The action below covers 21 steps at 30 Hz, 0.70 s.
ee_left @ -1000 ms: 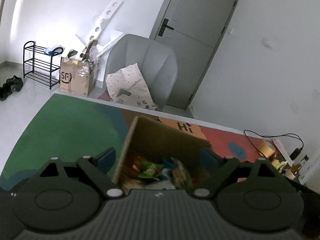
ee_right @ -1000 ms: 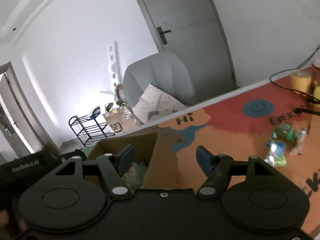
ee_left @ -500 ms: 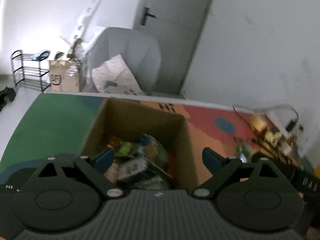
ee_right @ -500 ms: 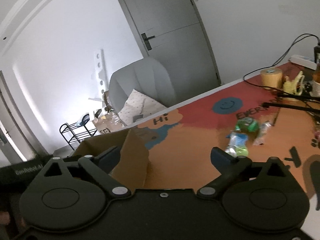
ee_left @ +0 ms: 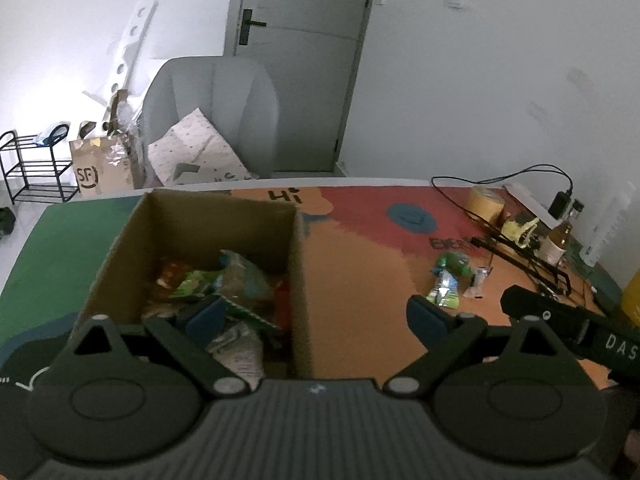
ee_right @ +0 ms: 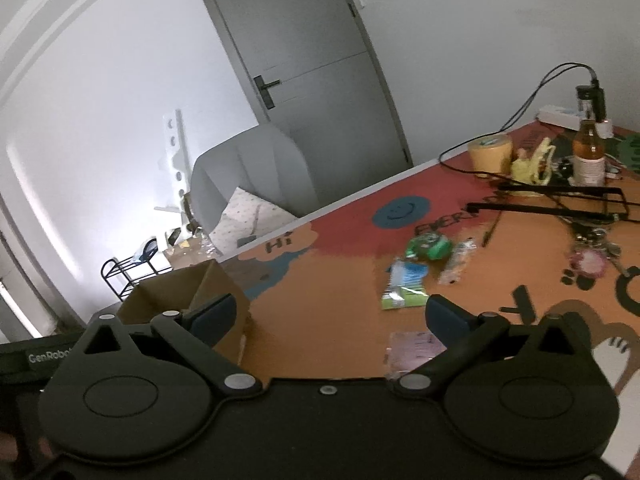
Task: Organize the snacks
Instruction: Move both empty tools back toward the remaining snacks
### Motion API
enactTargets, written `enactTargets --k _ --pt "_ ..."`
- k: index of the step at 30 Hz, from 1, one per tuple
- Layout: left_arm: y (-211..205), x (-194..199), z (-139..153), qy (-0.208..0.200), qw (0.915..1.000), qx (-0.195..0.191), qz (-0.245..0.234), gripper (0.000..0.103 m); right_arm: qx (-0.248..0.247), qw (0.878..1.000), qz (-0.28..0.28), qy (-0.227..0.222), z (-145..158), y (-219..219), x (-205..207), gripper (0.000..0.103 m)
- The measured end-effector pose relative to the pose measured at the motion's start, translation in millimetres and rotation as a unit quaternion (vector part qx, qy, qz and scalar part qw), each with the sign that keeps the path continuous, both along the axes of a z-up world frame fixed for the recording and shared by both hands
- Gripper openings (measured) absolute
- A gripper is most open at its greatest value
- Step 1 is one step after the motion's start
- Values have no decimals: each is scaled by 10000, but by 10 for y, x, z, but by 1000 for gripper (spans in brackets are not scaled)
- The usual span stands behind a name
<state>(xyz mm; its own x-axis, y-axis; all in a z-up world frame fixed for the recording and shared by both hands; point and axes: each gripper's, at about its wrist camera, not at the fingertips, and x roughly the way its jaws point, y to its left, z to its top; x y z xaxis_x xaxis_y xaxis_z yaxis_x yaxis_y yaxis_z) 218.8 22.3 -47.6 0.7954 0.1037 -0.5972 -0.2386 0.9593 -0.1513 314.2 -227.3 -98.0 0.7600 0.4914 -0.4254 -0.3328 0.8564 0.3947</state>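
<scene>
While we hold both tools over the printed mat (ee_left: 352,276), the left gripper (ee_left: 312,316) is spread wide and empty, one blue pad over the cardboard box (ee_left: 298,248), the other over bare mat. Box sits at the left of the table, top open, already stuffed with snack packs (ee_left: 236,284), green and silvery wrappers piled loosely.

Our right gripper (ee_right: 328,316) is also released, nothing between its pads, left pad just over the box corner (ee_right: 224,280). Loose snacks lie well apart from the box: a green-blue packet (ee_right: 404,286), a round green pack (ee_right: 428,246) behind it, a clear wrapper (ee_right: 458,260) just beside those, and a pinkish packet (ee_right: 416,350) close under the right finger, blurry. Tape roll (ee_right: 490,152), bottle (ee_right: 588,152), cables (ee_right: 560,196) at the far right. Grey chair (ee_left: 216,112) behind the table.
</scene>
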Motion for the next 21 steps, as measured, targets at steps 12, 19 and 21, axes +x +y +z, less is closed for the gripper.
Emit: enactTargets --k 12,19,21 --pt "-416 161 -34 -38 9990 223 -397 97 -11 9997 -240 111 -108 -377 22 103" --pt "-605 258 -63 -93 9974 302 -645 97 22 9991 -386 200 -195 -558 66 103" --pt "-649 287 -77 -112 9970 320 -690 97 26 9989 -413 238 -224 -589 86 103"
